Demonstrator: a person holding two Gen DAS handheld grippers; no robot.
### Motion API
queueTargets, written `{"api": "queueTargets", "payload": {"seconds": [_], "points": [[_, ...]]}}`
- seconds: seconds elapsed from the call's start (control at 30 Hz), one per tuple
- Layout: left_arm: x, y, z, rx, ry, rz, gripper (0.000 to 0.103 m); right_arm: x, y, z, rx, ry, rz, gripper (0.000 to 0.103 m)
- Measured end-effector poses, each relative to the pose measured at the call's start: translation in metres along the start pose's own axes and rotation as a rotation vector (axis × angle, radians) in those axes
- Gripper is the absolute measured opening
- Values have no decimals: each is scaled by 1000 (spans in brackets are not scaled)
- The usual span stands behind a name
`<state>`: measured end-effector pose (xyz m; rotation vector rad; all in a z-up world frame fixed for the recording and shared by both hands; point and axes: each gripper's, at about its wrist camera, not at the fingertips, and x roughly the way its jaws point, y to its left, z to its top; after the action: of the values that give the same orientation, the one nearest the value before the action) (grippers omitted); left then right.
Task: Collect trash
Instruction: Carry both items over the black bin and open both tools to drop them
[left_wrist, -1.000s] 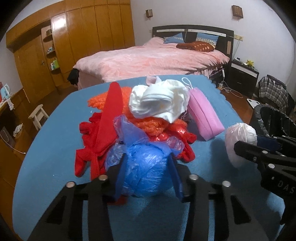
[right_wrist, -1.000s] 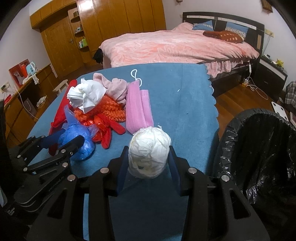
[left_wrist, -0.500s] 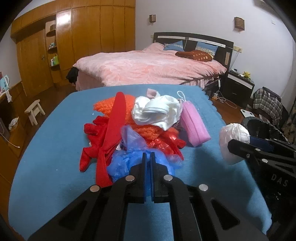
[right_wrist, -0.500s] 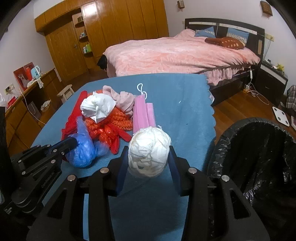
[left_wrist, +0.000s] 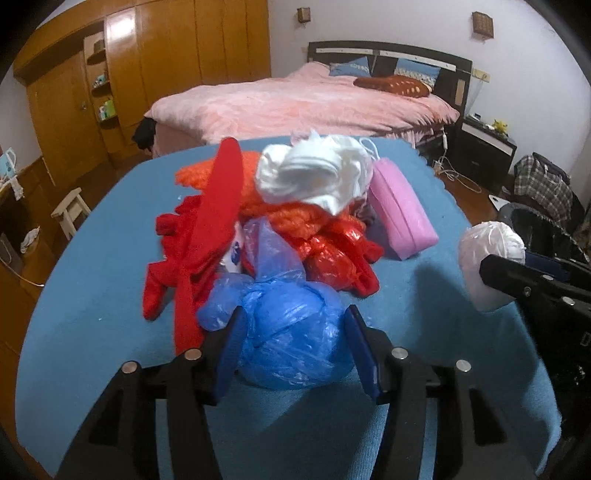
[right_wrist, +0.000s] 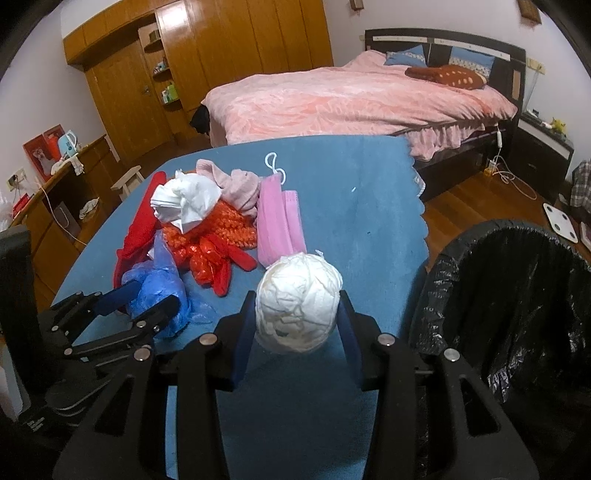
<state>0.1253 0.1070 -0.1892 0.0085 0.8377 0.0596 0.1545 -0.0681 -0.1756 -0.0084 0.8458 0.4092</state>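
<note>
A crumpled blue plastic bag (left_wrist: 291, 332) lies on the blue table (left_wrist: 92, 314) between the fingers of my left gripper (left_wrist: 293, 343), which is shut on it. The bag also shows in the right wrist view (right_wrist: 157, 288). My right gripper (right_wrist: 295, 317) is shut on a white wad of crumpled plastic (right_wrist: 297, 301) and holds it over the table's near right part; the wad shows in the left wrist view (left_wrist: 489, 258). A black-lined trash bin (right_wrist: 517, 295) stands just right of the table.
A heap of red cloth (left_wrist: 199, 236), orange mesh (right_wrist: 218, 225), red plastic (left_wrist: 332, 251), a white wad (left_wrist: 314, 173) and a pink pouch (left_wrist: 400, 210) lies mid-table. A bed (right_wrist: 351, 99), wardrobe (right_wrist: 184, 70), stool (left_wrist: 70, 210) and nightstand (left_wrist: 484, 147) stand beyond.
My left gripper, shut and empty just before the blue bag half a second ago, opened and now grips the bag. The right gripper has kept hold of the white wad and shifted slightly.
</note>
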Motion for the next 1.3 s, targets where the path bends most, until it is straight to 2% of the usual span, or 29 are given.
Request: {"api": "queueTargets", "payload": {"seconds": [0.1, 0.23, 0.4, 0.63, 0.93, 1.3], "points": [[2, -3, 0, 18, 2, 10, 44, 0, 0, 0, 1, -2, 1, 42], [-2, -1, -1, 13, -9, 13, 37, -1, 0, 0, 0, -5, 2, 42], [-18, 2, 6, -13, -37, 8, 37, -10, 0, 5, -2, -31, 8, 42], [-57, -5, 23, 3, -127, -22, 37, -41, -5, 15, 5, -96, 10, 42], [-90, -45, 43, 50, -201, -131, 37, -89, -46, 18, 55, -173, -69, 43], [-96, -132, 56, 155, -225, -320, 37, -139, -129, -10, 160, -201, -244, 43]]}}
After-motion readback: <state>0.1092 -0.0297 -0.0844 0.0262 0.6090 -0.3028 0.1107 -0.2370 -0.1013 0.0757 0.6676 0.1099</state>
